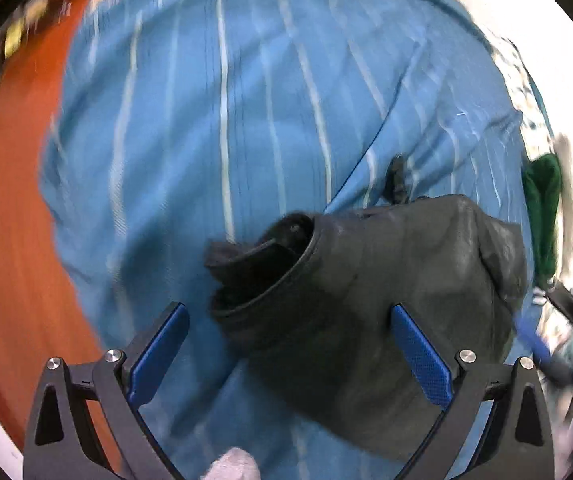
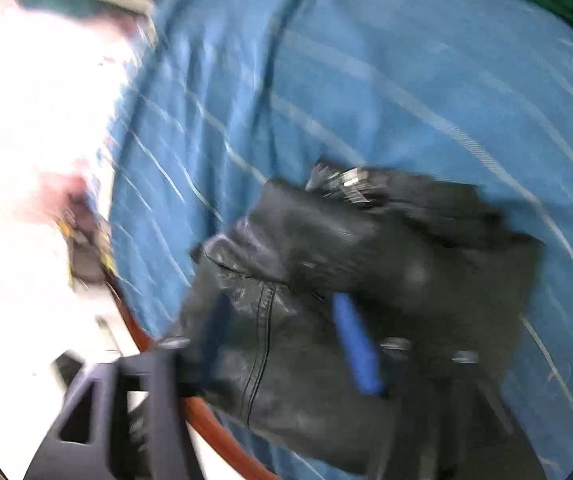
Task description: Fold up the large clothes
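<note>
A black leather jacket lies bunched and folded on a blue cloth with thin white stripes; a sleeve cuff opening faces left. My left gripper is open, its blue pads on either side of the cuff end, just above it. In the right wrist view the same jacket fills the lower middle, on the blue cloth. My right gripper is open around the jacket's seamed edge, and the view is motion-blurred.
An orange-red table edge shows to the left of the blue cloth. A green garment lies at the right. White floor and blurred clutter lie past the table rim.
</note>
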A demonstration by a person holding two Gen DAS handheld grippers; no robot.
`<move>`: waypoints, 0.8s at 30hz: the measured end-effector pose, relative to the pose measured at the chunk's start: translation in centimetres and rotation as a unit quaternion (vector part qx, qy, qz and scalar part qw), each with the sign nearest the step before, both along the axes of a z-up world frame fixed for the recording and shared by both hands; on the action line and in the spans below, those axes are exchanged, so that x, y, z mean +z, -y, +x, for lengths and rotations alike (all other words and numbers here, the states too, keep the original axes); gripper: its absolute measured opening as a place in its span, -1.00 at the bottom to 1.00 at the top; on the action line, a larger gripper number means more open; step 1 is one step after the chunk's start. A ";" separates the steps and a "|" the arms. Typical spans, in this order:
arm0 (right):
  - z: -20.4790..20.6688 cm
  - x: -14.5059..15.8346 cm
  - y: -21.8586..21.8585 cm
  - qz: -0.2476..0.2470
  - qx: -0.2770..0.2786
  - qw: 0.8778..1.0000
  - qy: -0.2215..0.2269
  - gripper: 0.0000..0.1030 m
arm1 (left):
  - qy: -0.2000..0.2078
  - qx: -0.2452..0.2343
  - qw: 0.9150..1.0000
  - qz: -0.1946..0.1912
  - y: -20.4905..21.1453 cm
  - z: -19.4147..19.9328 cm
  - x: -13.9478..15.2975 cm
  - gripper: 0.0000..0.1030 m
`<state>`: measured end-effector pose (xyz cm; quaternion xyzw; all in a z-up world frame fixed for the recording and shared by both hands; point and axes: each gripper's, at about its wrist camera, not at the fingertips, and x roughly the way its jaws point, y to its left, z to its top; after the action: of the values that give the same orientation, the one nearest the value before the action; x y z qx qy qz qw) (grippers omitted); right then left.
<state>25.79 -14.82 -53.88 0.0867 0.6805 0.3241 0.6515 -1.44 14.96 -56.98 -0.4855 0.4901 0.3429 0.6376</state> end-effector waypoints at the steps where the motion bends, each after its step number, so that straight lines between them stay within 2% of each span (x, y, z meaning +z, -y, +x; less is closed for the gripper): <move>1: -0.2 0.2 1.7 0.001 -0.010 1.000 0.006 0.50 | -0.011 0.003 1.000 0.004 -0.2 -0.1 -0.7 1.00; 4: -0.7 -0.8 5.9 -0.027 -0.024 0.999 0.004 0.50 | -0.010 -0.005 0.999 0.034 -0.7 -0.6 -1.0 1.00; 8: -0.9 -4.2 11.2 -0.022 -0.047 0.998 -0.033 0.51 | 0.001 -0.013 0.999 0.036 -0.2 -1.7 0.8 1.00; 11: -0.6 -9.4 12.5 0.042 -0.052 0.994 -0.091 0.51 | 0.025 -0.002 1.000 0.019 0.1 -3.3 2.1 1.00; 12: -0.5 -11.0 12.6 0.072 -0.054 0.989 -0.118 0.51 | 0.031 0.004 0.999 0.014 0.3 -3.8 2.5 1.00; 14: -0.2 -14.0 12.1 0.163 -0.057 0.971 -0.165 0.52 | 0.037 0.011 0.999 0.009 0.6 -4.8 3.2 1.00; 16: 0.3 -15.2 10.6 0.189 -0.045 0.967 -0.165 0.53 | 0.034 0.012 0.999 0.007 1.0 -5.7 3.8 1.00; 22: 1.3 -15.4 8.0 0.195 -0.041 0.968 -0.151 0.53 | 0.034 0.000 0.999 0.008 2.1 -5.9 3.6 1.00; 23: 1.3 -15.2 7.8 0.191 -0.041 0.970 -0.146 0.50 | 0.034 -0.001 0.999 0.007 2.3 -5.5 3.3 1.00; 24: 1.1 -14.6 8.1 0.191 -0.044 0.970 -0.142 0.31 | 0.035 -0.001 0.999 0.005 2.4 -5.3 3.2 0.99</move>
<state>26.91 -22.97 -68.52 0.2844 0.6873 0.4033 0.5330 -6.69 12.52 -53.75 -0.4933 0.4664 0.3277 0.6570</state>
